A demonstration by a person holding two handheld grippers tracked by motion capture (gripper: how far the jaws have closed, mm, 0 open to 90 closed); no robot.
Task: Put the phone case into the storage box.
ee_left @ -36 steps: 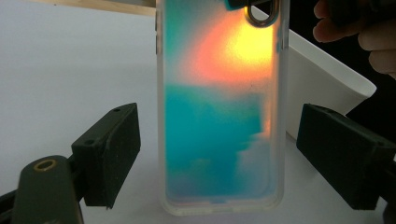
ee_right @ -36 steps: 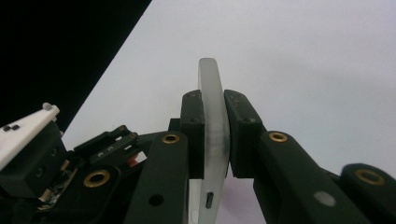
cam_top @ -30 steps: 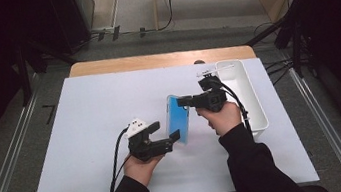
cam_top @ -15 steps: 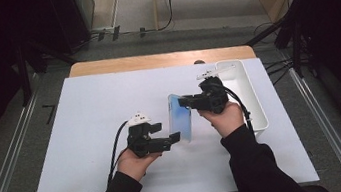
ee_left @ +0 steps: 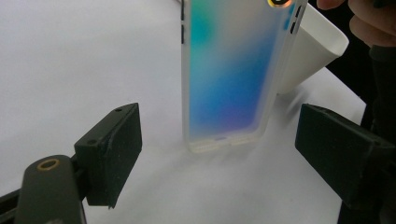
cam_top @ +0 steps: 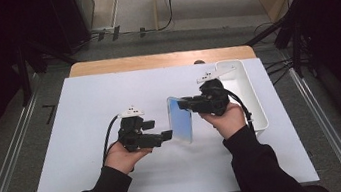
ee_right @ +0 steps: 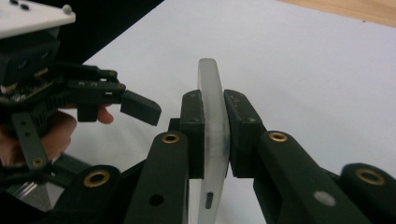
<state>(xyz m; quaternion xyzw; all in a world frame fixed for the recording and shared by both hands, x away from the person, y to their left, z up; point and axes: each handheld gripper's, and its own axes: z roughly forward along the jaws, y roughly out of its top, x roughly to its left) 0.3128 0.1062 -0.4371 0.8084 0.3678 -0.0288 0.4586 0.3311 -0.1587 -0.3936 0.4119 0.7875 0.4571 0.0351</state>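
Phone case (cam_top: 181, 119) seemingly unmoved; left gripper (cam_top: 166, 136) nearer.

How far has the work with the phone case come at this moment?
Done: the right gripper is shut on the edge of the phone case and holds it upright, its bottom end at the white table. In hand: the left gripper faces the case with jaws open, not touching it. Left: judging by this, the left grip, and perhaps moving the case to the white bin.

Frosted, seemingly plastic phone case (ee_left: 229, 74)
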